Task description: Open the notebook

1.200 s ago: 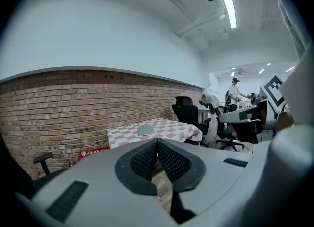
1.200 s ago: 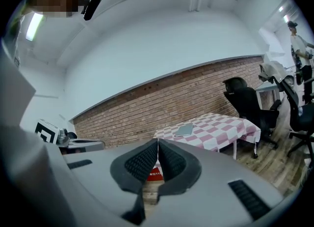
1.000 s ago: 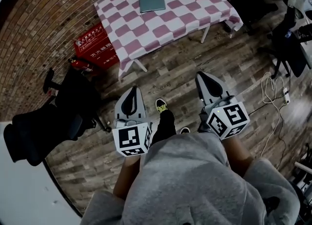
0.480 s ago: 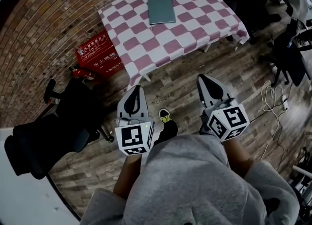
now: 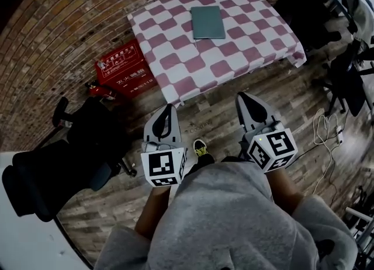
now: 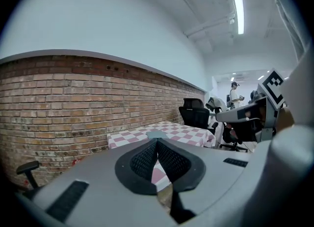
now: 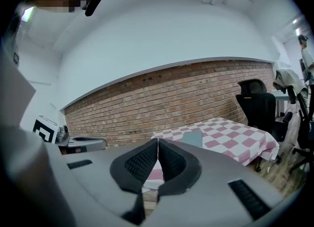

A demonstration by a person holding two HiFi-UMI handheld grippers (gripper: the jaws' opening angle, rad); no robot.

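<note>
Wood floor (image 5: pixel 219 117), 12 o'clock of the person: open lane up to the bench (image 5: pixel 175 64). Bench top: free all round the notebook (image 5: pixel 208 22). Red box (image 5: pixel 124 69), 10 o'clock, just beside the bench corner. Black chair (image 5: pixel 52 169), 9 o'clock. Dark chairs (image 5: pixel 345 82), 2 o'clock.

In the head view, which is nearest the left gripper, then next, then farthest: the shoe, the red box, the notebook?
From the left gripper:
1. Shoe, just below it, to its right.
2. Red box, ahead and to the left.
3. Notebook, farthest, up on the table.
</note>
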